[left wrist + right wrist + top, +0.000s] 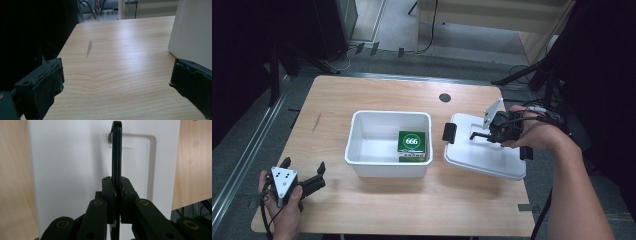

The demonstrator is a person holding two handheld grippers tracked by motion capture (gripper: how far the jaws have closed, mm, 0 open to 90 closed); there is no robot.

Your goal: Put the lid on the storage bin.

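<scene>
A white open bin [387, 169] stands mid-table with a green box marked 666 [412, 142] inside, against its right wall. To its right is the white lid [482, 156], with black clips [448, 132] at its ends and a shadow on the table under its near edge. My right gripper [488, 136] is shut on the lid's thin black handle [478, 134]. In the right gripper view the jaws [117, 187] pinch that handle [116, 150] edge-on over the lid [72, 170]. My left gripper [304, 165] rests open at the front left corner, nothing between its fingers [47, 82].
The bin's white wall [192, 32] stands just right of the left gripper. A grey streak [89, 48] marks the wood ahead of it. A dark round grommet [444, 97] sits near the table's far edge. Black stands and cables crowd the floor behind and at the right.
</scene>
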